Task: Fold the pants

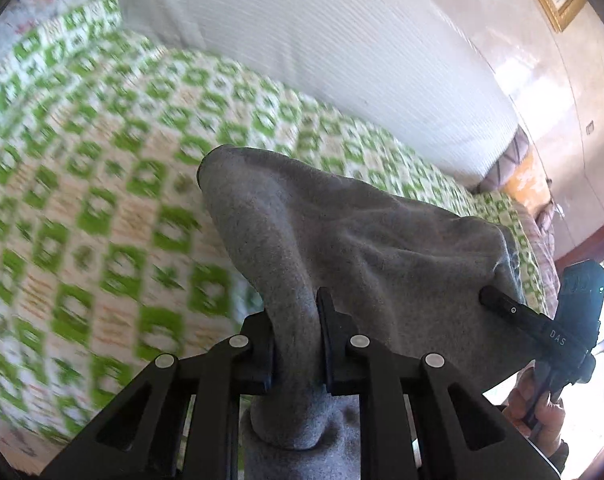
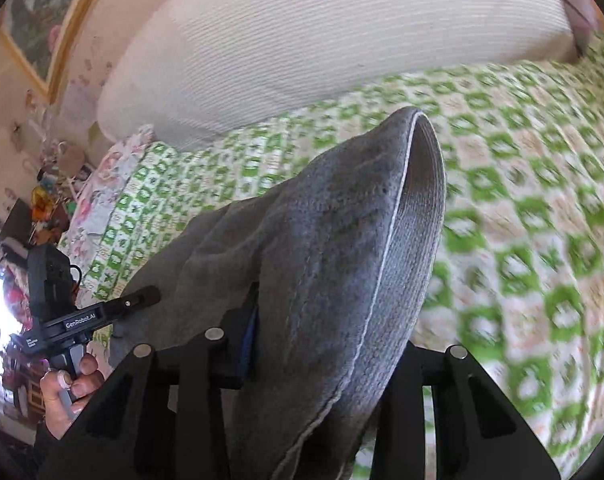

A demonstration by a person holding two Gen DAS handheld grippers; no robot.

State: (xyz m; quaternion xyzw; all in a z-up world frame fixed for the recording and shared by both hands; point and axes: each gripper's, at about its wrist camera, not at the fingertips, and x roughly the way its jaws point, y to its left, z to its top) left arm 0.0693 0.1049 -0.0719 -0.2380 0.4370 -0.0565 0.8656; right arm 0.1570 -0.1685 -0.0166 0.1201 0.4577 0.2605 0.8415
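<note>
The grey pants [image 1: 342,232] hang lifted above the bed, stretched between both grippers. My left gripper [image 1: 297,340] is shut on a bunched fold of the grey cloth, with both fingers pressing on it. In the right wrist view the pants [image 2: 342,220] drape over my right gripper [image 2: 322,344], their ribbed hem edge sticking up. Its left finger [image 2: 249,332] presses against the cloth and the other finger is hidden under the fabric. Each view shows the other gripper gripping the far end: the right gripper [image 1: 502,308] and the left gripper [image 2: 141,296], each held by a hand [image 2: 69,384].
A green-and-white patterned bedspread [image 1: 101,200] covers the bed below, also in the right wrist view as bedspread [image 2: 522,200]. A long white pillow [image 1: 342,40] lies along the wall. A framed picture [image 2: 41,20] hangs on the wall, and a cluttered shelf [image 2: 49,200] stands beside the bed.
</note>
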